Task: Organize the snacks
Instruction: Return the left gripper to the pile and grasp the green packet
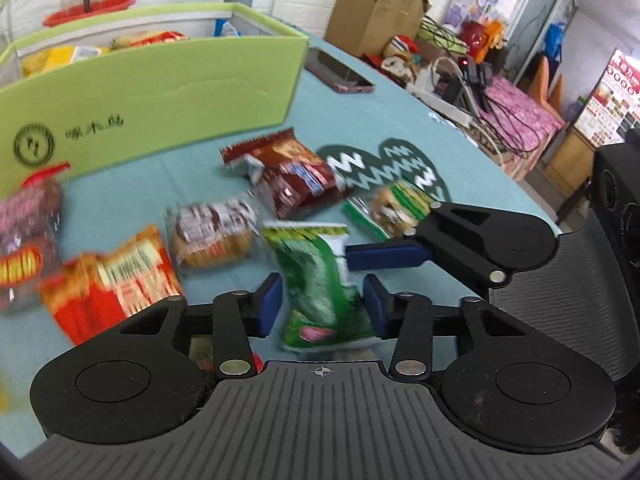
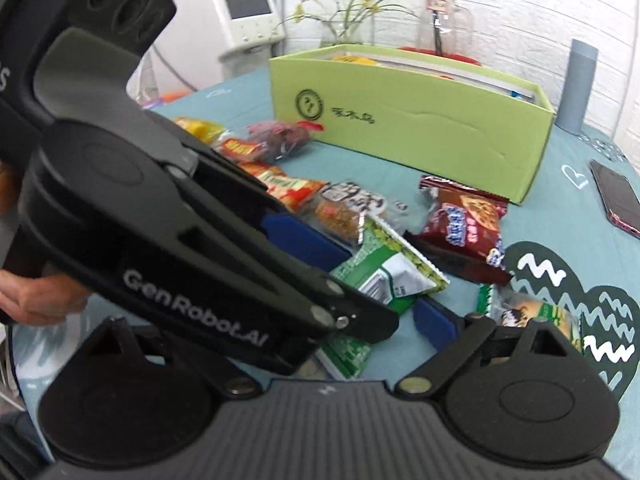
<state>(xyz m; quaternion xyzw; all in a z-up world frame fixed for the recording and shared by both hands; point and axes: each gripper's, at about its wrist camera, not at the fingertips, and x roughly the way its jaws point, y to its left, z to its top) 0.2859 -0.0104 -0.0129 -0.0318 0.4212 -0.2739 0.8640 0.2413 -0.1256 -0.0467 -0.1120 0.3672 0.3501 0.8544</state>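
A green foil snack packet [image 1: 320,280] is seen lying on the teal tablecloth [image 1: 360,120], between the blue-padded fingers of the left gripper [image 1: 323,307]; the pads are drawn in against its two sides, so the packet is pinched. The right gripper [image 1: 386,258] is seen from the left wrist view just beyond it, and in the right wrist view its one visible blue pad [image 2: 436,326] stands well apart from the other side, the fingers spread wide, nothing being held between them. The left gripper crosses that view diagonally, over the same green packet [image 2: 392,276]. Around it are scattered a dark red biscuit packet [image 1: 292,176], a clear-wrapped round cake [image 1: 214,232], an orange-red packet [image 1: 116,280] and a small green-striped packet [image 1: 396,204]. A lime-green cardboard box [image 1: 160,100] with some snacks inside stands behind them. A dark phone [image 1: 338,72] lies near the box.
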